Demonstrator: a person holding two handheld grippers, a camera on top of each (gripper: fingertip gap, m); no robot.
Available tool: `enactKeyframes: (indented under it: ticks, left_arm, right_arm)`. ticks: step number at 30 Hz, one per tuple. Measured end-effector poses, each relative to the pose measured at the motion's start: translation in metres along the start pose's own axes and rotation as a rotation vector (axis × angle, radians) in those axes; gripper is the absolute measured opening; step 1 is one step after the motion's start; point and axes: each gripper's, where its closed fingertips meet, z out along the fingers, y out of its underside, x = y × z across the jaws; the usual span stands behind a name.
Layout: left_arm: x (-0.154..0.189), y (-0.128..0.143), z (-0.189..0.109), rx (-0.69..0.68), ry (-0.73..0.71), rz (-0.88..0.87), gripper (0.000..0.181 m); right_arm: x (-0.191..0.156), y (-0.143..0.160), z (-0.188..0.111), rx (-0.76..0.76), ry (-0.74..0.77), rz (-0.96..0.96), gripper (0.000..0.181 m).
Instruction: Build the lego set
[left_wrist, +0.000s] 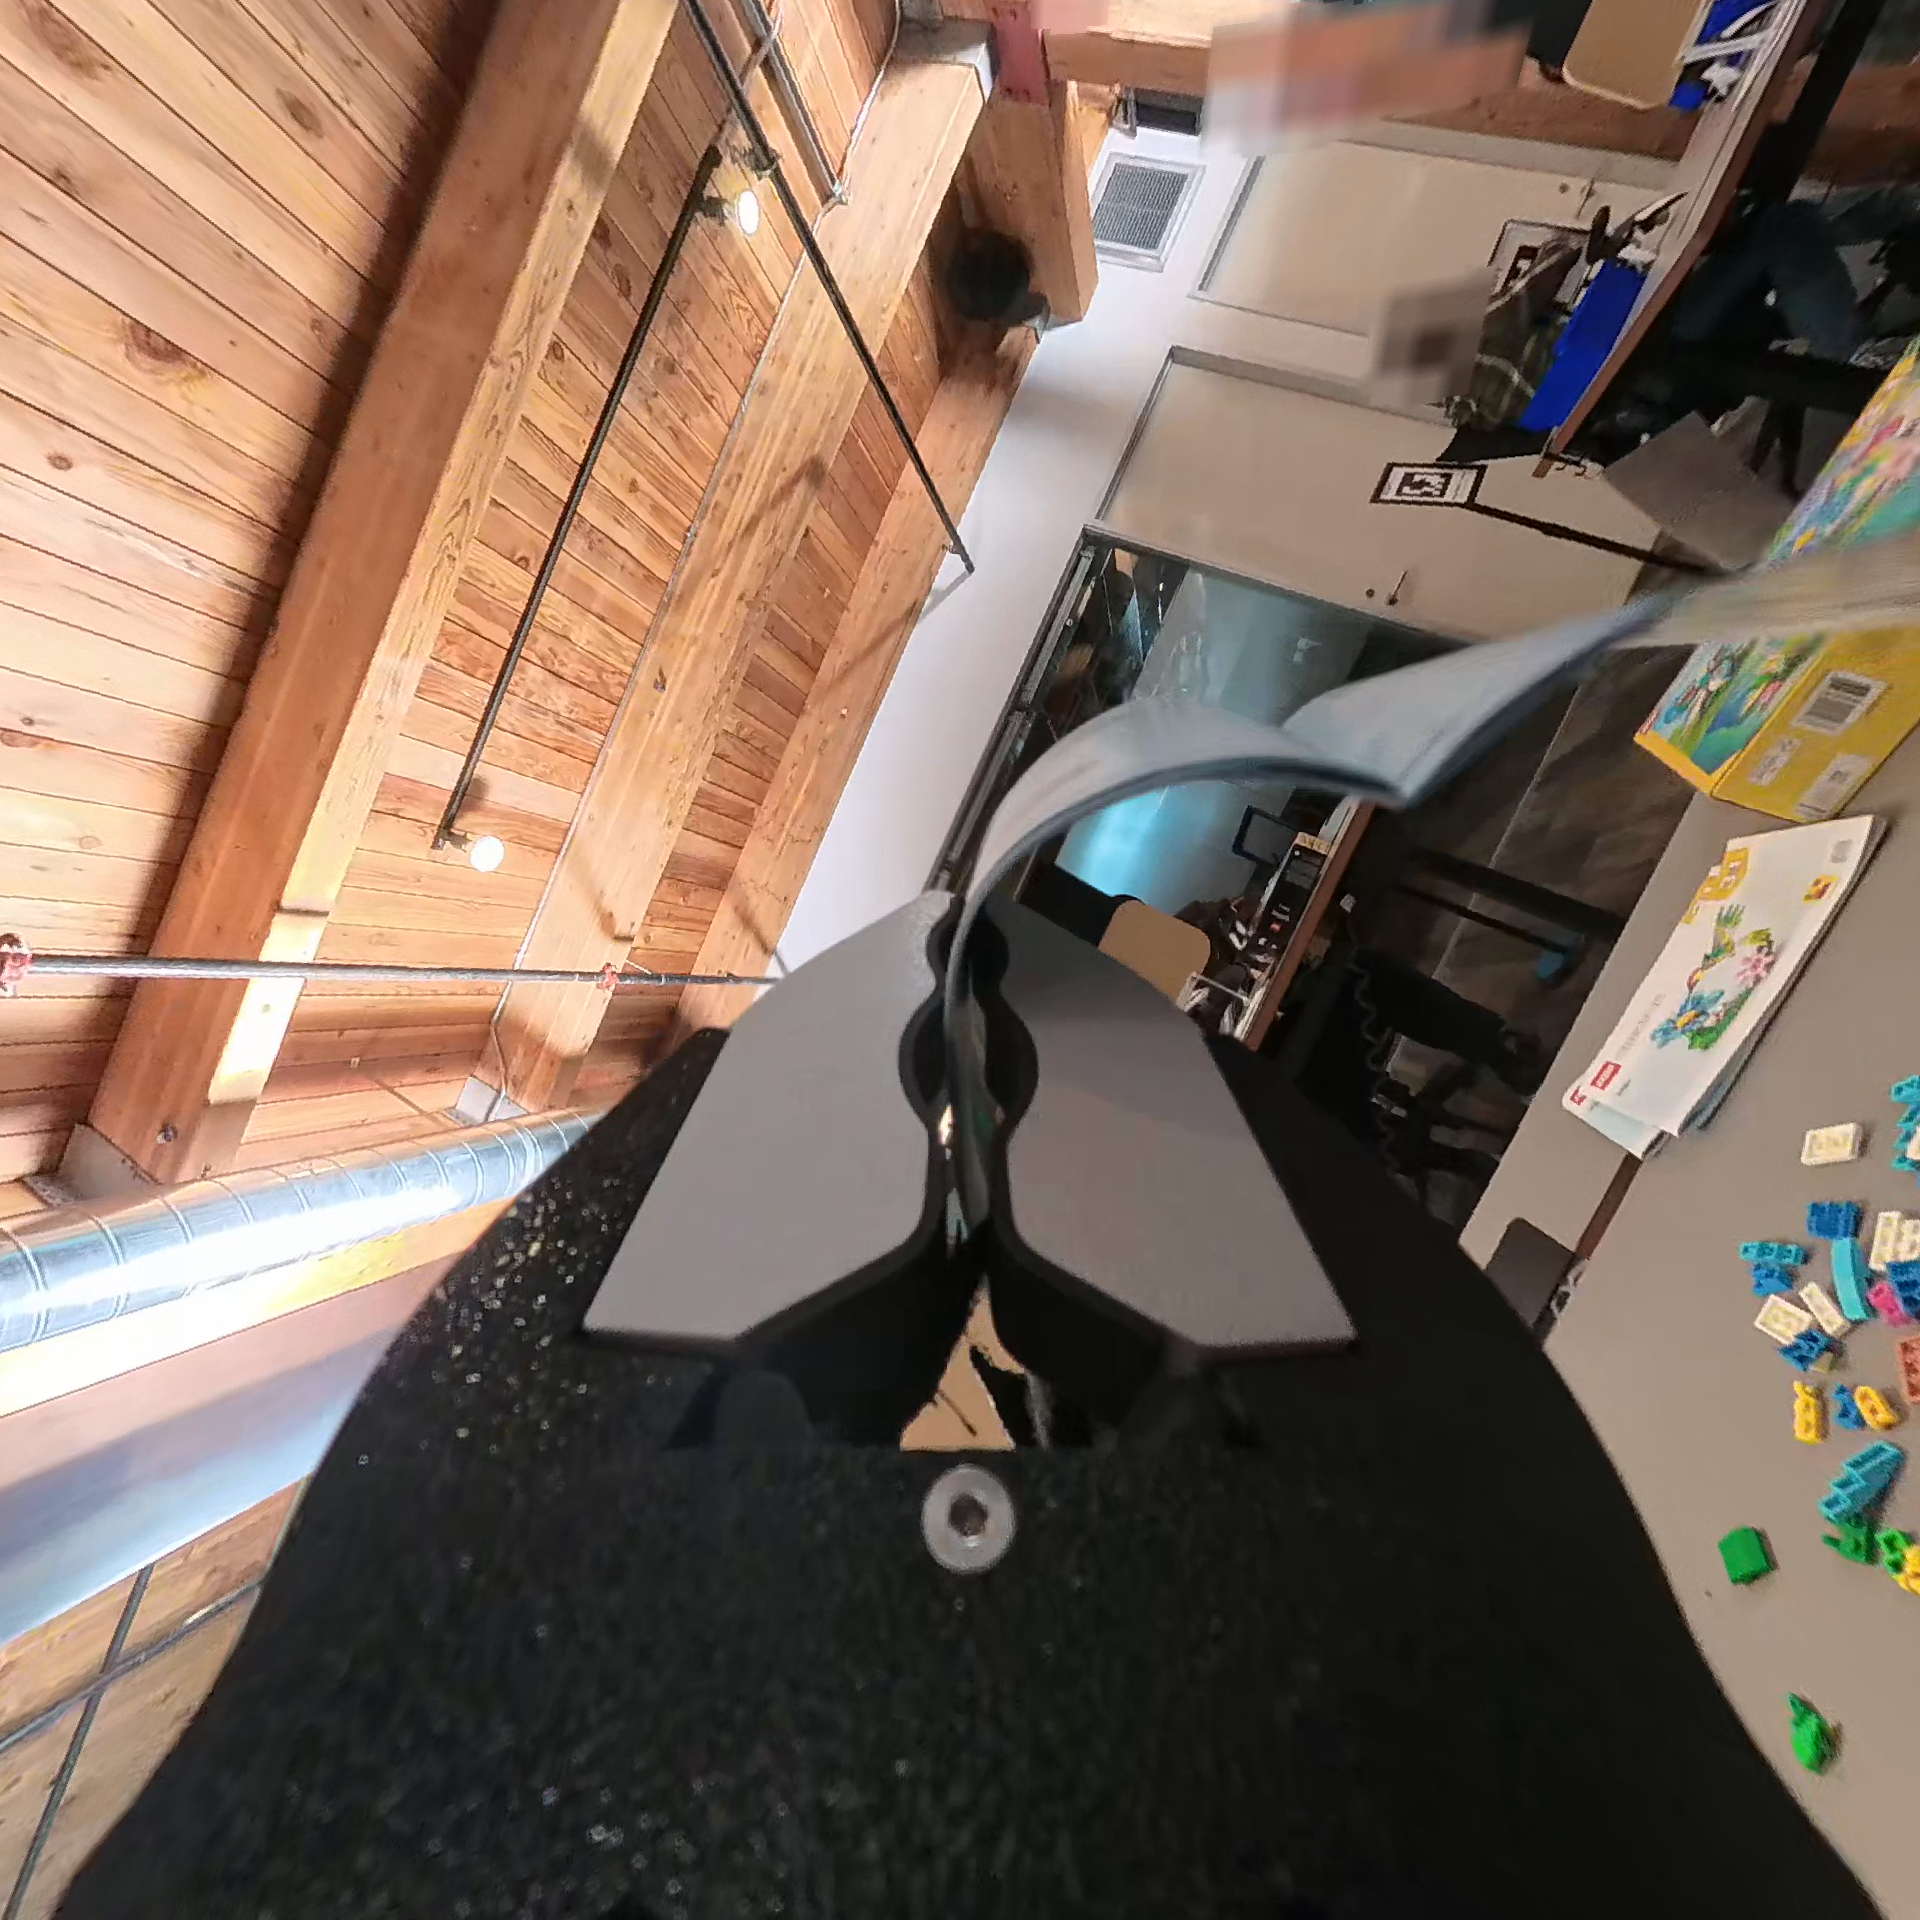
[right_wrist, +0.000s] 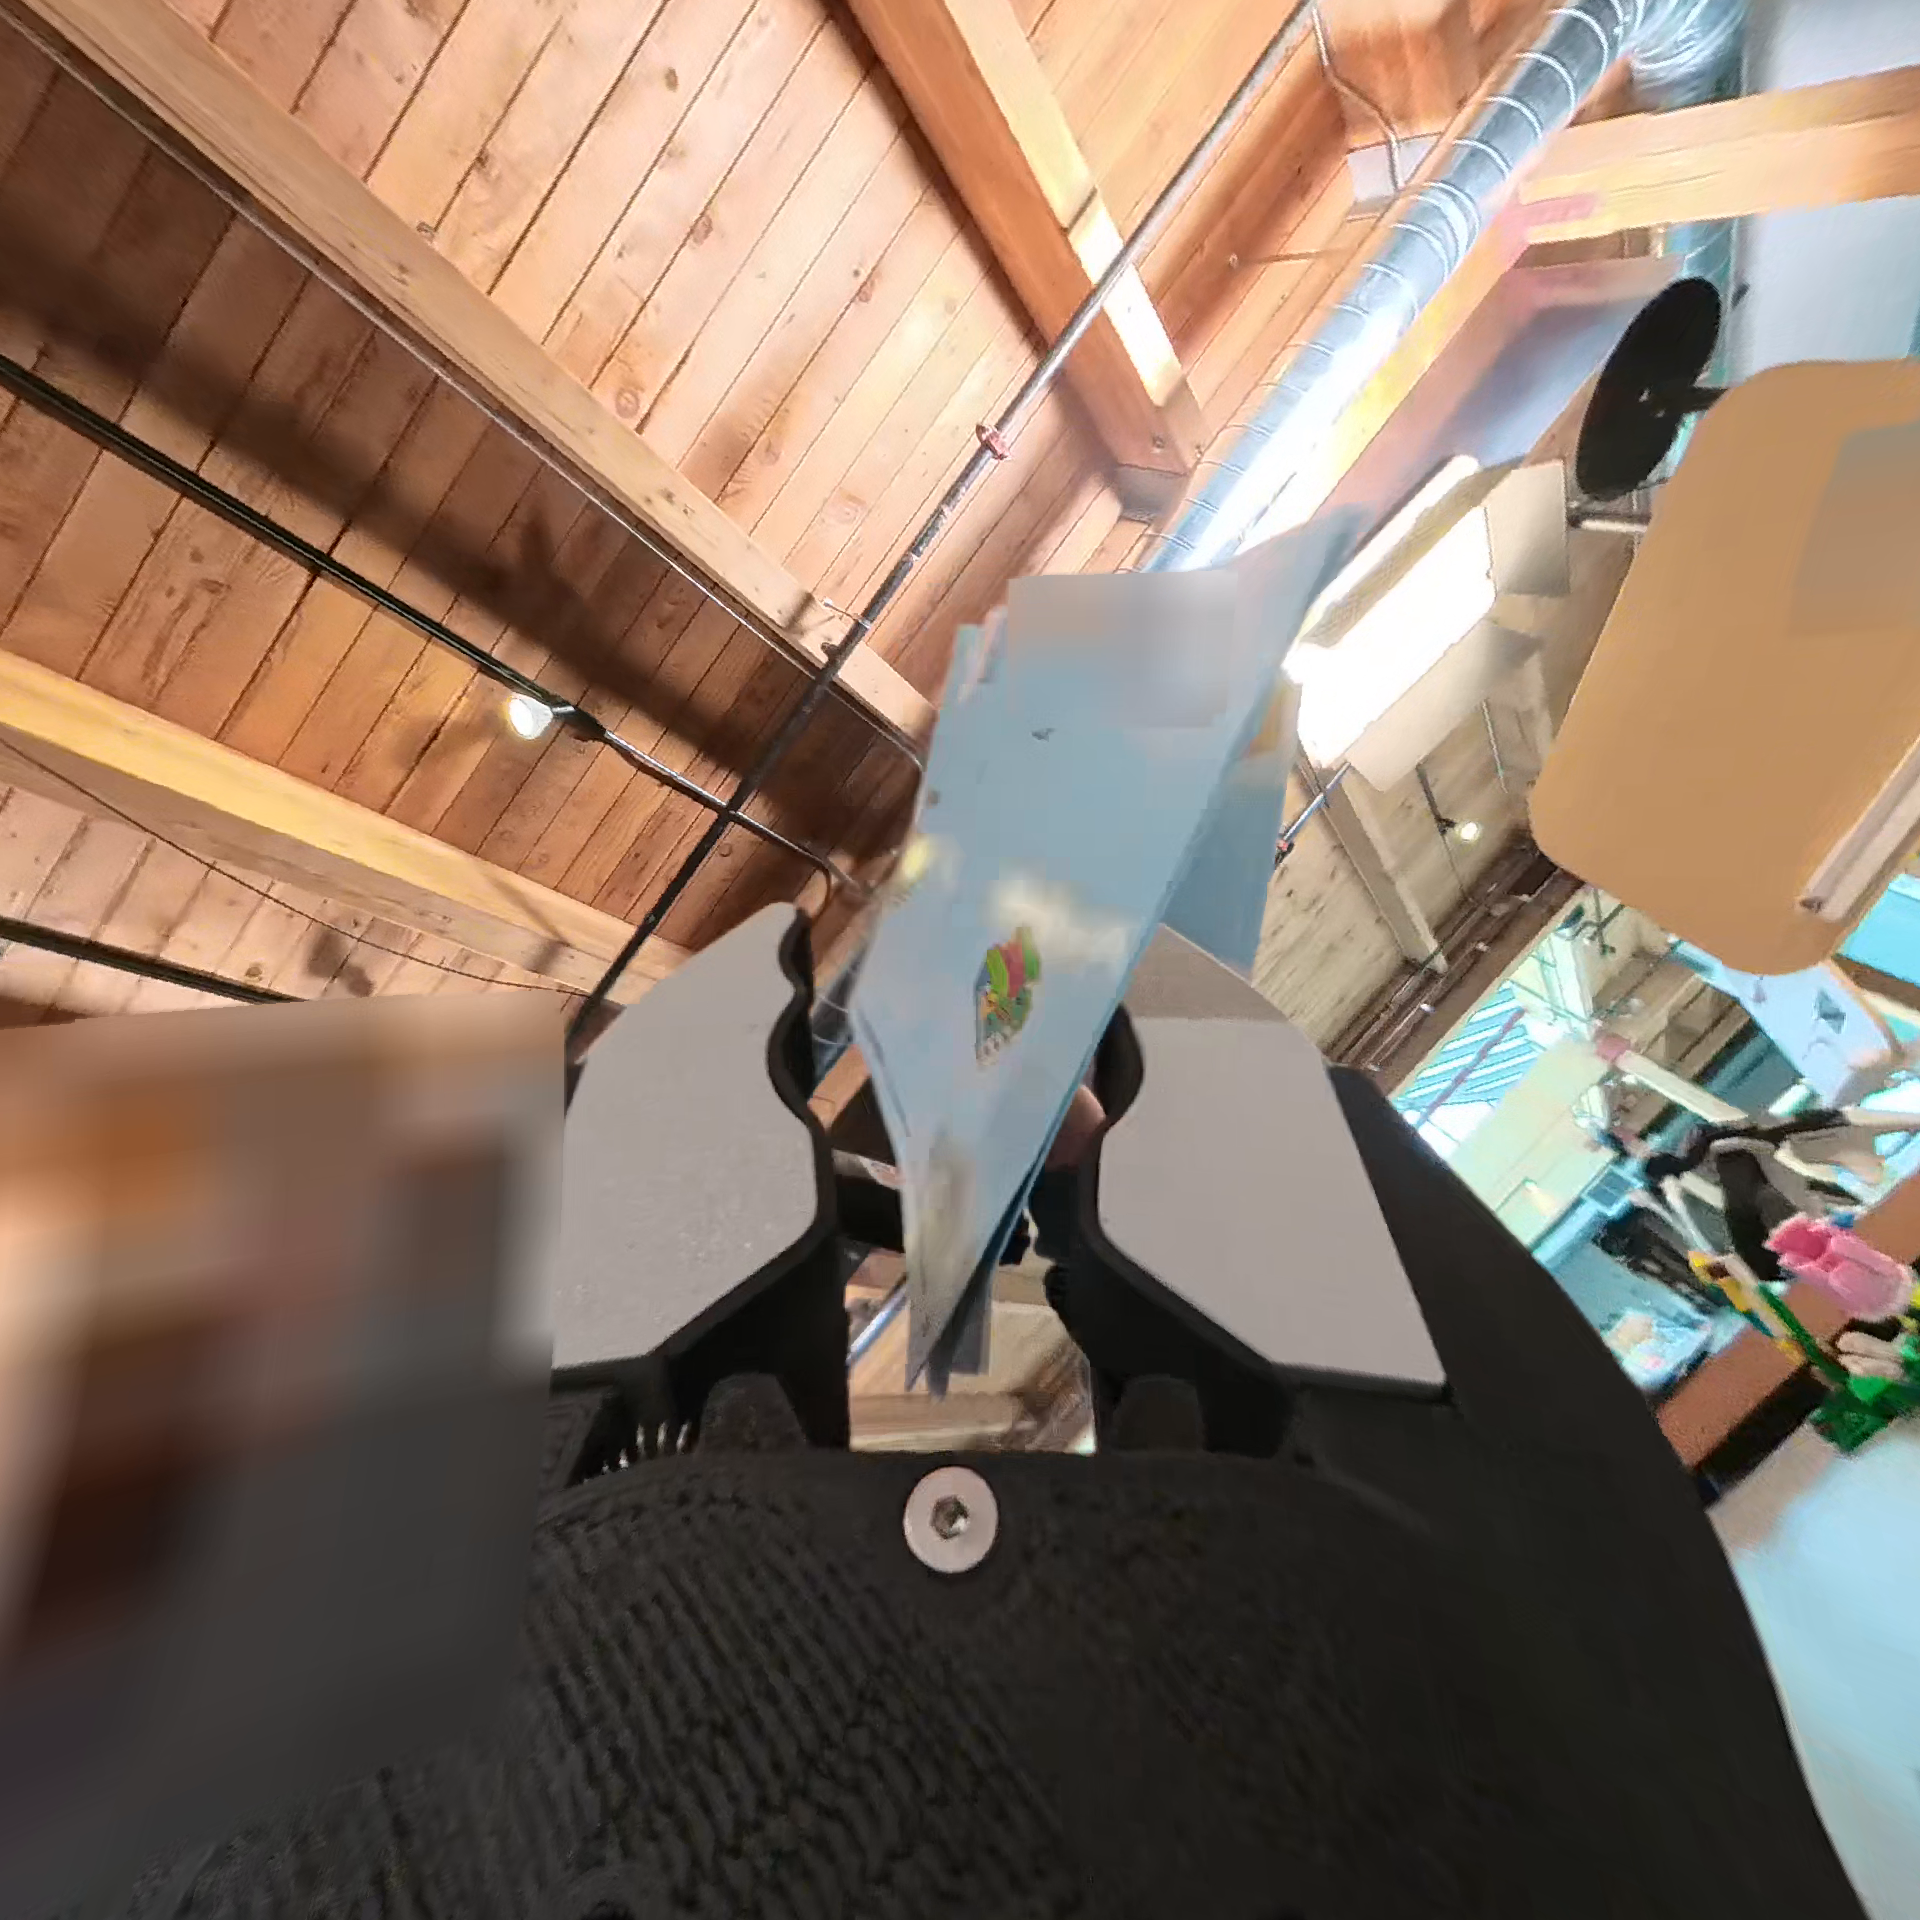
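Note:
My left gripper points up toward the wooden ceiling and is shut on a thin edge of a light-blue instruction booklet, which bends up and over to the right. In the right wrist view the same booklet hangs with its lower corner between the fingers of my right gripper. Those jaws stand well apart and do not press on it. Loose lego bricks in blue, white, yellow and green lie on the grey table at the right.
A second closed booklet and a yellow lego box lie on the table beyond the bricks. A built flower model with a pink bloom stands at the right of the right wrist view. Ceiling beams and a metal duct fill the background. About 20 cm separates my left fingertips from my right.

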Motion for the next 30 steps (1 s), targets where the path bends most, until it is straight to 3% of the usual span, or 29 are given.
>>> enactKeyframes:
  ticks: [1, 5, 10, 16, 23, 26, 30]
  left_arm:
    - [0.001, 0.005, -0.002, -0.009, 0.004, -0.008, 0.000]
    - [0.008, 0.023, -0.013, -0.046, 0.007, -0.023, 0.003]
    - [0.023, 0.034, -0.032, -0.021, -0.002, -0.055, 0.017]
    - [0.069, 0.049, -0.045, -0.072, 0.104, -0.202, 0.052]
    - [0.126, 0.015, -0.056, -0.056, 0.261, -0.169, 0.074]
    - [0.149, 0.004, -0.063, -0.008, 0.396, -0.348, 0.074]
    - [0.151, -0.001, -0.066, 0.053, 0.483, -0.797, 0.080]
  right_arm:
    - [-0.001, -0.003, -0.001, -0.012, 0.022, -0.027, 0.043]
    - [-0.005, -0.015, 0.001, -0.074, 0.104, -0.112, 0.013]
    - [-0.018, -0.030, 0.025, -0.264, 0.259, -0.272, 0.000]
    - [-0.062, -0.041, 0.119, -0.686, 0.458, -0.611, 0.000]
    - [-0.074, -0.030, 0.219, -1.175, 0.697, -0.789, 0.000]
    - [-0.078, -0.028, 0.239, -1.339, 0.804, -0.870, 0.000]
    - [-0.093, -0.029, 0.263, -1.452, 0.873, -1.007, 0.000]
